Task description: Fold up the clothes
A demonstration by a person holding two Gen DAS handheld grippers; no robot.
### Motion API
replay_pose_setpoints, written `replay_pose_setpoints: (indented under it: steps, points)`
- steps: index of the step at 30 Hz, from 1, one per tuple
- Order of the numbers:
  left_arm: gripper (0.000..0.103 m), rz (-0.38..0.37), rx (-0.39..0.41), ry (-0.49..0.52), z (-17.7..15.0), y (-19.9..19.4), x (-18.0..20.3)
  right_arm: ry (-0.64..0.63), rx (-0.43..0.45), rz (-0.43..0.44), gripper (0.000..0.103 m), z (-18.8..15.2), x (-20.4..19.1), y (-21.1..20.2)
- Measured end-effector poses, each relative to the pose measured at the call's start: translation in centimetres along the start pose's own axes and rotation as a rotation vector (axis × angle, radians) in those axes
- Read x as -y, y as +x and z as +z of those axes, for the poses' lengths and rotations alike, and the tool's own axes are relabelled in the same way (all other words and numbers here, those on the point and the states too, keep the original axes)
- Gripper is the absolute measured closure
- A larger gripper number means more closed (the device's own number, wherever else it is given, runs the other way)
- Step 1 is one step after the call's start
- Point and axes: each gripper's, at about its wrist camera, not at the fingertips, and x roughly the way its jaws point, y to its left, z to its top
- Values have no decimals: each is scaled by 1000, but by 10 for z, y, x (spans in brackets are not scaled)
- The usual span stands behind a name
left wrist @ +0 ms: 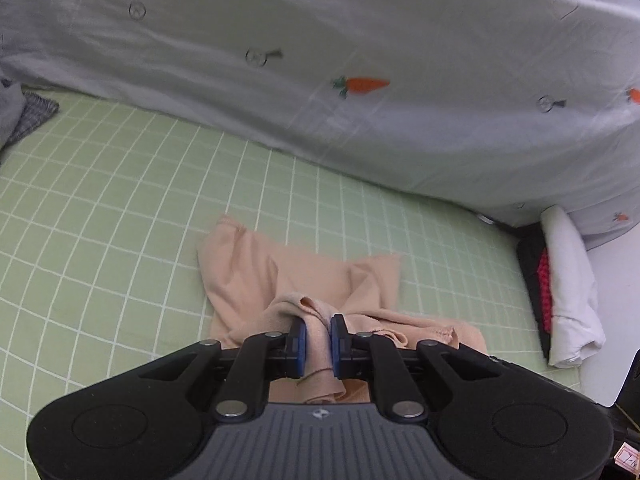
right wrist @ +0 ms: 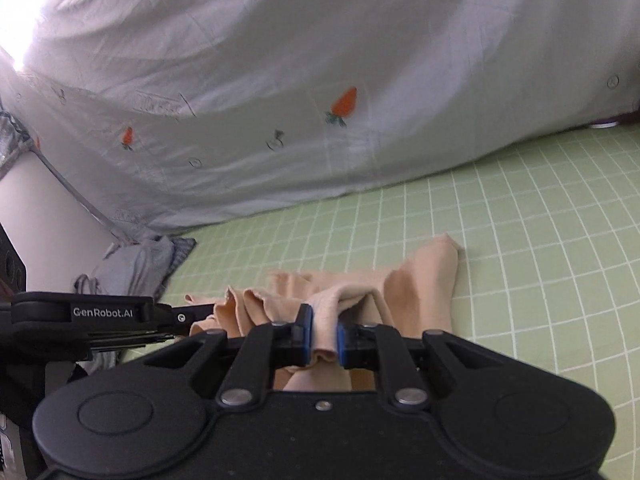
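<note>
Both tongs are clamped on the same peach garment, each pinching a bunched bit of its near edge between blue pads. The left tongs [left wrist: 318, 340] view shows the garment [left wrist: 256, 276] spread out on the green checked bed sheet [left wrist: 100, 200], with a white rolled cloth [left wrist: 568, 292] and something black and red off at the right edge. The right tongs [right wrist: 323, 334] view doesn't catch that; instead you get the other gripper's black body poking in from the left, plus a grey clothes pile [right wrist: 136, 268] by the wall. A carrot-print duvet [left wrist: 360, 60] fills the far side in both.
</note>
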Motion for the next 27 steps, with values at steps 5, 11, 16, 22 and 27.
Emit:
replay_pose_setpoints:
  steps: [5,11,16,22,27]
  points:
    - [89,49,-119,-35,-6,56,-20,49,-139,-74,89,-15,29,57]
    - [88,49,-139,-31,-4,67,-28,64,-167,-62,86,-13,38,72]
    - [84,63,-91,-26,19,55,-21,68,-136,-62,84,14,30,69]
    - [49,141,118,-1,61,12,-13,66,73,-79,38,48,18,40]
    - [36,177,90,-24,53,5,-25,37,88,-155,28,42,21,30]
